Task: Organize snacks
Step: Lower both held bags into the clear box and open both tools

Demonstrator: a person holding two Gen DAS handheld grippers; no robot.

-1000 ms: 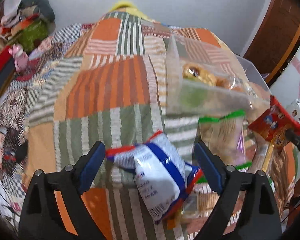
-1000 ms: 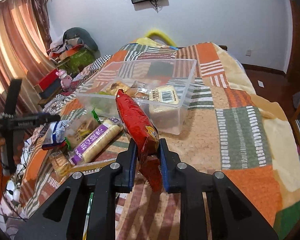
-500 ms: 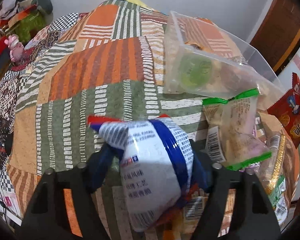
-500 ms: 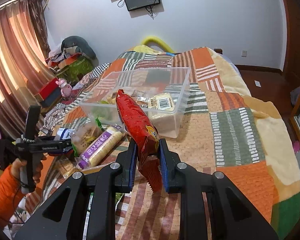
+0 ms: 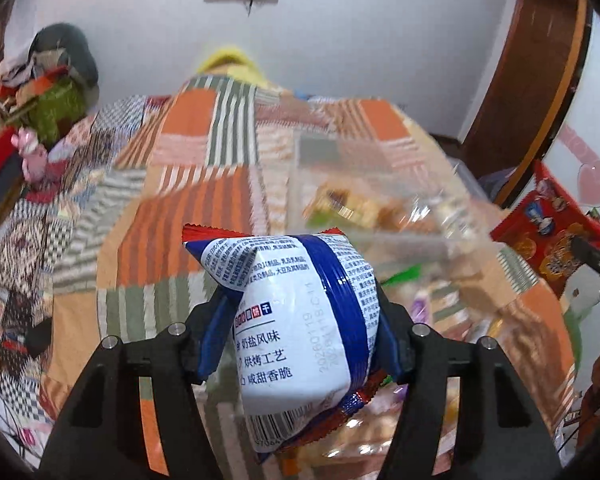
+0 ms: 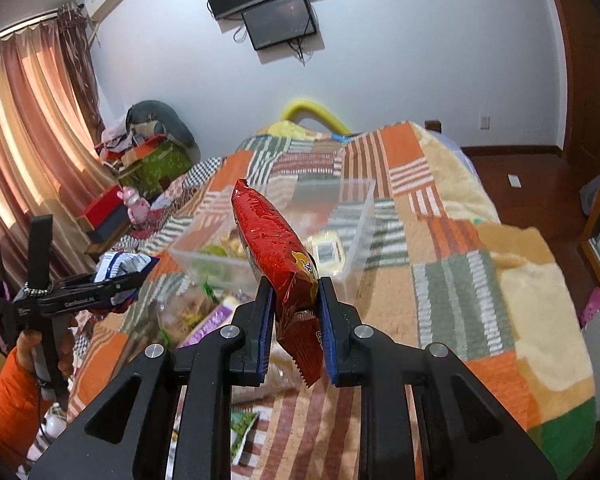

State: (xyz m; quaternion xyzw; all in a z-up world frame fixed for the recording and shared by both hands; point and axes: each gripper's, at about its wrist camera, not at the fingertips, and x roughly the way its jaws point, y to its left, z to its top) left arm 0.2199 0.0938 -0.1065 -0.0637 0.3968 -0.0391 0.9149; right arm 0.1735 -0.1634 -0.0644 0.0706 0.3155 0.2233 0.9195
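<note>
My left gripper (image 5: 300, 320) has a puffy white and blue snack bag (image 5: 296, 304) between its blue pads, which press into the bag's sides while the jaws are closing; the bag is lifted off the quilt. From the right wrist view the same left gripper (image 6: 116, 280) and bag (image 6: 120, 262) hang at the left. My right gripper (image 6: 296, 320) is shut on the lower end of a long red snack bag (image 6: 272, 240), held upright in front of a clear plastic bin (image 6: 352, 224). The bin (image 5: 380, 168) holds several snack packs.
Loose snack packs (image 6: 204, 312) lie on the patchwork quilt (image 6: 440, 280) between the grippers, just before the bin. A hand in an orange sleeve (image 6: 8, 412) holds the left gripper. Boxes and clothes (image 6: 148, 160) are piled left of the bed, near curtains.
The left jaws closed onto the white and blue bag and lifted it off the quilt. The right gripper rose a little, still holding the red bag.
</note>
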